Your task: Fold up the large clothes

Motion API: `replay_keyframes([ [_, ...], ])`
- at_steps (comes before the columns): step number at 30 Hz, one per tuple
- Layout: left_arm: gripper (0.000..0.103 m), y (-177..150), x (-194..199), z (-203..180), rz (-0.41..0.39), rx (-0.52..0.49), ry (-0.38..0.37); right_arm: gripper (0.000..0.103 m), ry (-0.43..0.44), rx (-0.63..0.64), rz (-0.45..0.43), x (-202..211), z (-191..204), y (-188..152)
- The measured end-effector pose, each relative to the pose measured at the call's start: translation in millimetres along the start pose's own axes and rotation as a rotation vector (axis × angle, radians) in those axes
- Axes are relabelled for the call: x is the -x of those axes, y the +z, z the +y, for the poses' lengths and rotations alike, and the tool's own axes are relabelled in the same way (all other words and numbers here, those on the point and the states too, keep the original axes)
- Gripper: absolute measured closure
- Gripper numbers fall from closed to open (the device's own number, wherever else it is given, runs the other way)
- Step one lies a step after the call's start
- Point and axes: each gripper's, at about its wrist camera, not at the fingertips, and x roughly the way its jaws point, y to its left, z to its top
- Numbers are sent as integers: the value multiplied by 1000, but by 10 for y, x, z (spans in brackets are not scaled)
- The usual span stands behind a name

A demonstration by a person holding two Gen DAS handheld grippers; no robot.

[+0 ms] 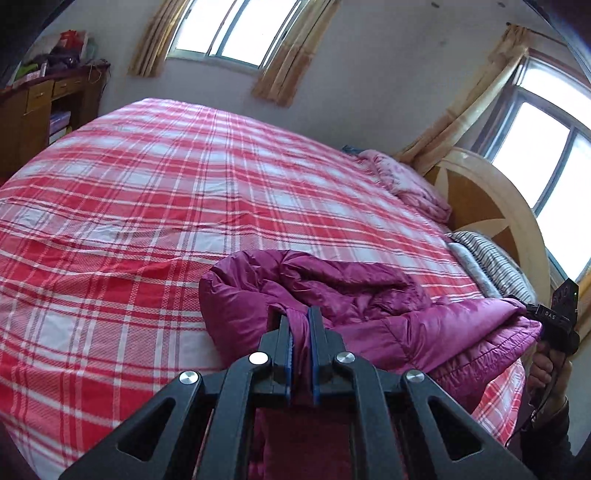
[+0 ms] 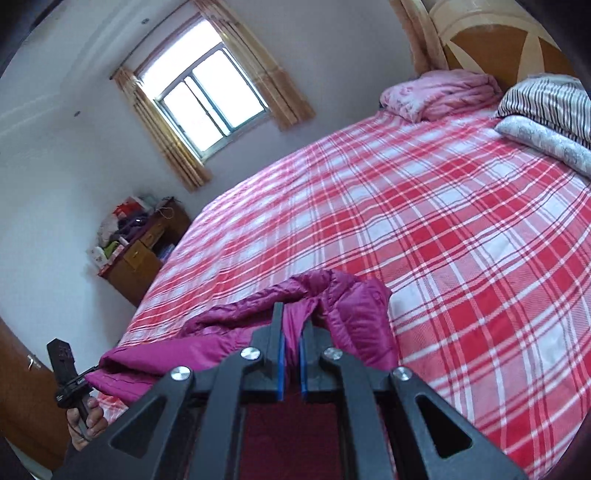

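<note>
A magenta quilted jacket (image 1: 369,295) lies bunched at the near edge of the bed with the red and white plaid sheet (image 1: 166,206). My left gripper (image 1: 300,317) is shut on a fold of the jacket's fabric, which runs up between the blue pads. In the right wrist view the same jacket (image 2: 343,306) stretches to the left, and my right gripper (image 2: 291,325) is shut on another fold of it. The jacket spans between both grippers. The right gripper's body (image 1: 561,317) shows at the left wrist view's right edge, held by a hand. The left gripper's body (image 2: 68,373) shows at the lower left of the right wrist view.
A pink blanket (image 1: 406,181) and a striped pillow (image 1: 495,262) lie by the wooden headboard (image 1: 491,199). A cluttered wooden desk (image 1: 40,99) stands by the far wall beyond the bed's foot. Curtained windows (image 1: 236,29) are behind the bed. The plaid sheet (image 2: 443,229) spreads wide beyond the jacket.
</note>
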Motion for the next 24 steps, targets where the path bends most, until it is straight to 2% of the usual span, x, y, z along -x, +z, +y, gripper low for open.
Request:
replay_keyframes([
  [8, 93, 257, -569, 281, 125, 89, 38, 96, -69, -55, 75, -707, -306, 100],
  [12, 90, 408, -471, 420, 74, 128, 52, 96, -112, -26, 74, -896, -323, 157],
  [14, 73, 461, -382, 486, 33, 136, 121, 96, -129, -17, 77, -978, -334, 167],
  [15, 60, 473, -325, 510, 9, 143, 161, 95, -137, -6, 79, -1029, -321, 170],
  [16, 58, 469, -243, 494, -31, 142, 192, 95, -143, 3, 80, -1073, -312, 174],
  [17, 58, 469, -213, 459, -56, 126, 210, 95, -146, 8, 83, -1122, -305, 186],
  [18, 58, 482, -187, 312, -84, 77, 253, 94, -144, 18, 90, -1178, -284, 202],
  [20, 57, 520, -242, 35, -131, -11, 284, 91, -160, 28, 76, -1247, -243, 238],
  [22, 36, 567, -419, -228, -154, -92, 312, 69, -187, 45, 59, -1262, -180, 267],
  [24, 25, 556, -643, -491, -172, -166, 323, 16, -223, 44, 3, -1184, -116, 271],
])
